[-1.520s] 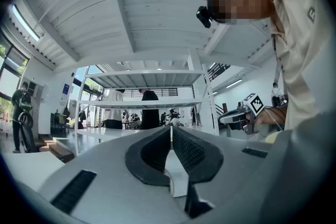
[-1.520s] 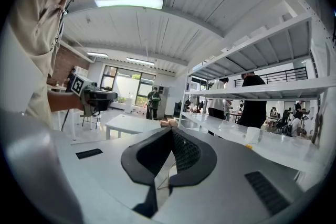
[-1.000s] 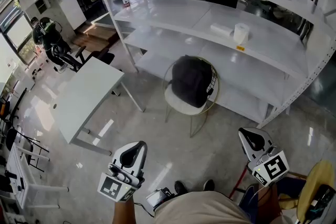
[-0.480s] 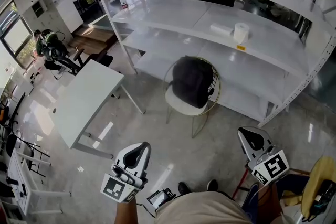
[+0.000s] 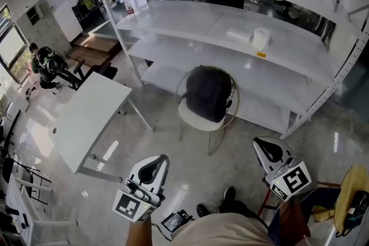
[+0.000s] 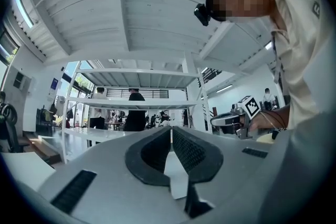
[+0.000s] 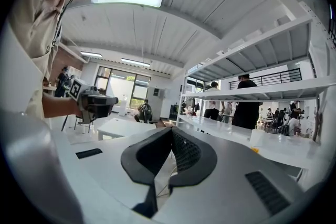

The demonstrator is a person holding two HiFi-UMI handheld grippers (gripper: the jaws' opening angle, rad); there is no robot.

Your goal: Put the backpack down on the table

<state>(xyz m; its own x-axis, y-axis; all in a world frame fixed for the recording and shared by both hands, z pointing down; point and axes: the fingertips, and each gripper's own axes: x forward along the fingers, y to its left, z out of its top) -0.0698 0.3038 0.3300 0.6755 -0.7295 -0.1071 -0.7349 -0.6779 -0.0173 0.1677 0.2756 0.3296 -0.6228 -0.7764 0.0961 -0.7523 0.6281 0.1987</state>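
Note:
A black backpack [image 5: 207,93] rests upright on a round wire chair [image 5: 192,114] in front of the shelving, in the head view. The white table [image 5: 89,118] stands to the chair's left. My left gripper [image 5: 153,167] is low in the picture, well short of the chair, its jaws shut with nothing between them. My right gripper [image 5: 269,150] hovers at lower right, also shut and empty. In the left gripper view the left gripper [image 6: 171,131] points at the shelves; the right gripper view shows the right gripper [image 7: 171,132] pressed together, the table [image 7: 123,126] beyond.
A tall white shelving unit [image 5: 242,49] runs behind the chair, with a paper roll [image 5: 262,38] on a middle shelf. A person in dark clothes [image 5: 47,63] sits at far left. People stand behind the shelves. A yellow object [image 5: 349,193] lies at lower right.
The view has shifted slightly: chair, backpack and table sit a little further left and up. Both grippers have drifted a bit left in the picture. Jaws stay shut.

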